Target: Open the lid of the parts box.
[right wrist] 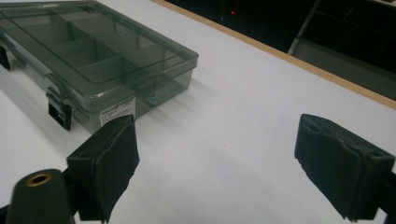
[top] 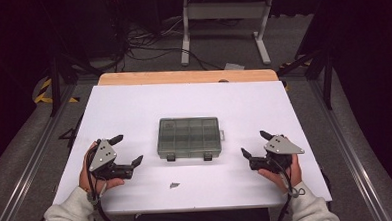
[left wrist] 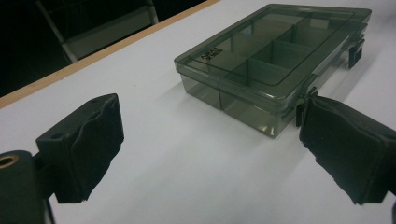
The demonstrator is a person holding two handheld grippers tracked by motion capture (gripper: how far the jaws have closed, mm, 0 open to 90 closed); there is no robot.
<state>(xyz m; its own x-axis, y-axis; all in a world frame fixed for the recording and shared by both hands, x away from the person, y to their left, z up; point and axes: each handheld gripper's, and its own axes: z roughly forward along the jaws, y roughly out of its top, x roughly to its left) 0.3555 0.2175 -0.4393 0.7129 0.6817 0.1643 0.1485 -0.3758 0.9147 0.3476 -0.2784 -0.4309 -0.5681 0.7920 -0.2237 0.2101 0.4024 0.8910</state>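
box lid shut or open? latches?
Shut. The lid lies flat on the compartment box in all views. Both black latches hang at its front edge; whether they are clipped, cannot tell.

We wore pale grey sleeves (top: 63,216). Each black hand-held gripper, left (top: 127,151) and right (top: 252,144), carried a grey three-cornered plate (top: 102,153) with small screws, wrinkled black pads (left wrist: 93,140), a brass-ringed hole (right wrist: 38,179) and a trailing black cable (top: 106,219).

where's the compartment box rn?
In the high view the clear compartment box sits lid-closed mid-table on the white tabletop, between the open left gripper and open right gripper, touching neither.
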